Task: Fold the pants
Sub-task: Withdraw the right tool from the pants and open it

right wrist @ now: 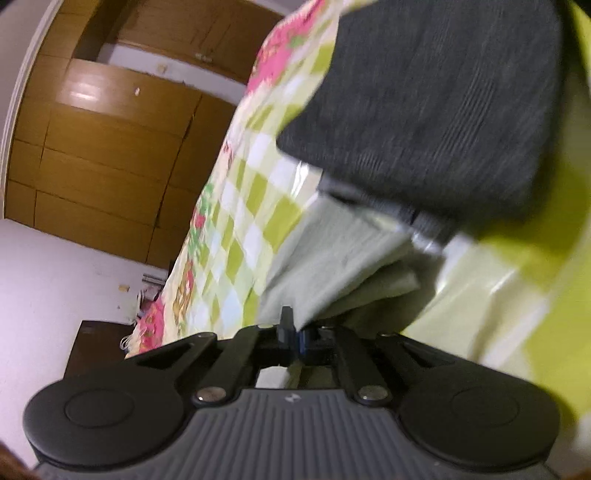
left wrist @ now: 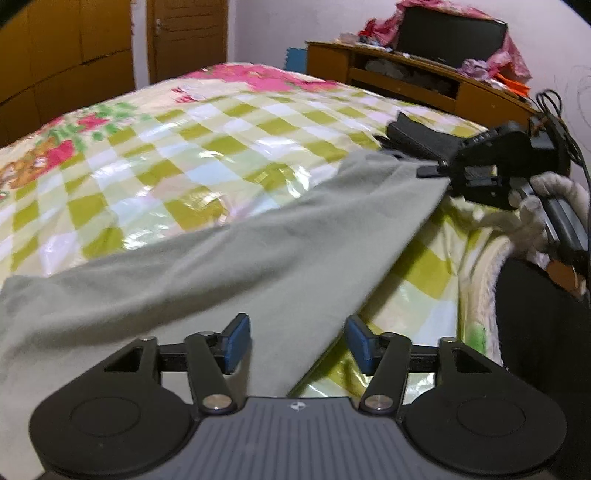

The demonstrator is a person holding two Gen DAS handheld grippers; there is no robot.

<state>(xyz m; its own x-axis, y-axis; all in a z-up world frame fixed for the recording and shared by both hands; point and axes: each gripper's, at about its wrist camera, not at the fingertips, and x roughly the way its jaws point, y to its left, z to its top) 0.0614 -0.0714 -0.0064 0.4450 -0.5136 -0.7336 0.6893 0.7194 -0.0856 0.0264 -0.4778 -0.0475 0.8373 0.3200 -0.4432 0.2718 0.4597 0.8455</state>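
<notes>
Pants (left wrist: 207, 266) in a pale grey-green cloth are lying spread across the near part of the bed (left wrist: 184, 122), over its yellow-green checked cover. Relative to the pants, the left hand-held gripper (left wrist: 293, 341) is hovering at their near edge with its jaws standing apart, released; its blue pads (left wrist: 236, 341) are sitting on either side of the cloth's slanting edge, one above the fabric and the other above the bed cover, gripping nothing. At the far right corner of the pants, the right hand-held gripper (left wrist: 430, 171) is pinching the cloth and pulling that corner taut off the bed, with a white-gloved hand (left wrist: 535, 206) wrapped around its handle. In the right wrist view the same right hand-held gripper (right wrist: 293, 332) is showing its jaws clenched on a layered fold of the pants (right wrist: 332, 258), the cloth running straight out from between the fingertips. Just beyond that corner of the pants, a dark grey garment (right wrist: 436, 110) is lying on the bed cover, touching or overlapping their edge. Well beyond the pants, past the far side of the bed, a wooden cabinet (left wrist: 399, 74) is holding jumbled cloth in its open compartment, too blurred to identify, and a black screen (left wrist: 450, 35) draped in pink fabric is standing on top of it.
</notes>
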